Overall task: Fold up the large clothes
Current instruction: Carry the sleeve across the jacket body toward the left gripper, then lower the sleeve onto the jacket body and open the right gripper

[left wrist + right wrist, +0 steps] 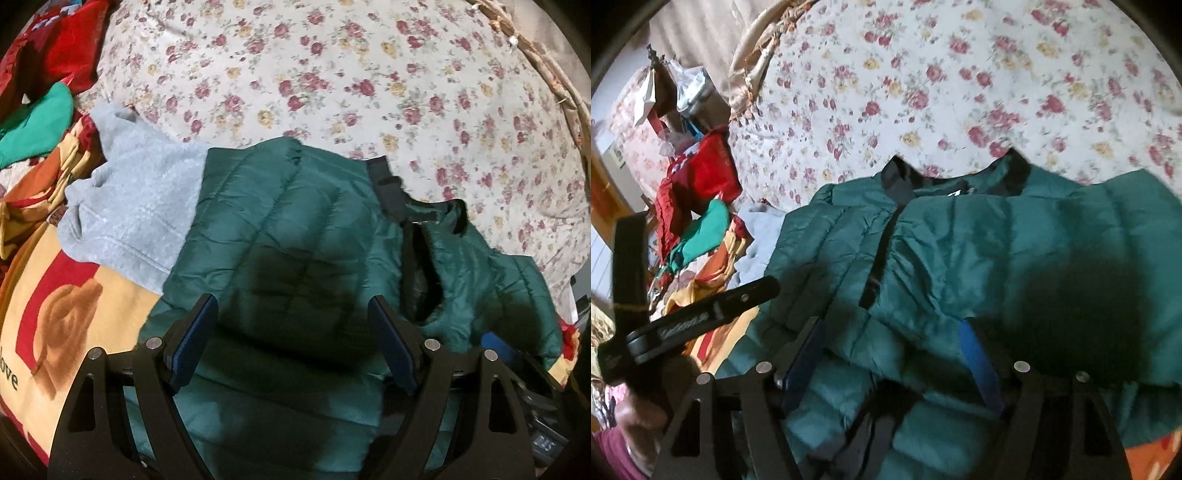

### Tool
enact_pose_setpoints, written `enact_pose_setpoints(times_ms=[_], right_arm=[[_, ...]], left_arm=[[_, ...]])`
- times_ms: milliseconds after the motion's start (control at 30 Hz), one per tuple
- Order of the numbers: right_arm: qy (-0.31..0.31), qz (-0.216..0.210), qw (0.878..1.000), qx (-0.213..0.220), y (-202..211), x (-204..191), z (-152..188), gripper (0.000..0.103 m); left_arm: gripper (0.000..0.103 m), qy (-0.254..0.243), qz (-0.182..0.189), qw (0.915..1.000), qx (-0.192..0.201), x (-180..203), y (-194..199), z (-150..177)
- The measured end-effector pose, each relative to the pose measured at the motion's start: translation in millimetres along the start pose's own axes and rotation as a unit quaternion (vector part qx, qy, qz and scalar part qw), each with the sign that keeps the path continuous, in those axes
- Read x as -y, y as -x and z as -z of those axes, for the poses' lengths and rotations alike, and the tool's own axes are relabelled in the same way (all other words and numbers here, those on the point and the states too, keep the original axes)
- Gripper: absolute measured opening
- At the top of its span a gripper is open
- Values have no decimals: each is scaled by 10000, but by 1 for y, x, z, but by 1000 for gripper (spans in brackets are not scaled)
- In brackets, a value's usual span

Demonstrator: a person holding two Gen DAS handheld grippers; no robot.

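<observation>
Green quilted jacket point(280, 236) spread on floral bed point(332, 74) — grey fleece point(136, 206) at nine o'clock; left tool point(291, 314) and right tool point(890, 332) released, seemingly hovering.

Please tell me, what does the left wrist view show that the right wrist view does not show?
Only the left wrist view shows the grey fleece garment in full and the blanket's printed letters.

Only the right wrist view shows the jacket's collar, the cluttered corner and the left gripper from the side.

Both show the green quilted jacket, the floral bedsheet, the red cloth, and each camera's own open gripper: left, right.
</observation>
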State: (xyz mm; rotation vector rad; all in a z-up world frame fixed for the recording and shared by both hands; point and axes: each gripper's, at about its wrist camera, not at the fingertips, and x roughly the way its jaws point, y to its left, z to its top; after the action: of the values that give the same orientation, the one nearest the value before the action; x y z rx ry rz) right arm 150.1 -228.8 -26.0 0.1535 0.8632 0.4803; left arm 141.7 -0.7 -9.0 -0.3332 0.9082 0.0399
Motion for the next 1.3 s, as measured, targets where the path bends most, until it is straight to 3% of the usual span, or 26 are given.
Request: enact_pose_setpoints(times_ms=[200,333,567,833,867,900,1000,1100,1300], right_arm=[[159,256,9991,297,58,10,8,73],[23,427,9981,454,87,26,10,73],[-329,724,9939,770,125,62,16,73],[-774,872,9895,858,139,102,29,73],[-833,906,9884,884,141,106,30,73],[-875,930,9877,901,142,109,31,73],[-1022,1014,9851,936,145,120,32,73],[-1214,1052,9824,952,146,129,33,73],[-1562,988,9785,917,136,140,29,73]], left_arm=[[83,-312,244,9992,102,39,7,1],[83,-564,334,9978,-44,67,-5,7],[83,-911,182,9954,-210,101,-38,12],[82,-1037,24,9935,-462,110,-68,17],[73,-1025,42,9938,-440,110,-69,17],[56,-1013,75,9939,-420,110,-70,16],[25,-1044,156,9932,-485,113,-71,11],[18,-1201,83,9923,-279,115,-59,6],[17,-1133,65,9934,170,92,-27,-12]])
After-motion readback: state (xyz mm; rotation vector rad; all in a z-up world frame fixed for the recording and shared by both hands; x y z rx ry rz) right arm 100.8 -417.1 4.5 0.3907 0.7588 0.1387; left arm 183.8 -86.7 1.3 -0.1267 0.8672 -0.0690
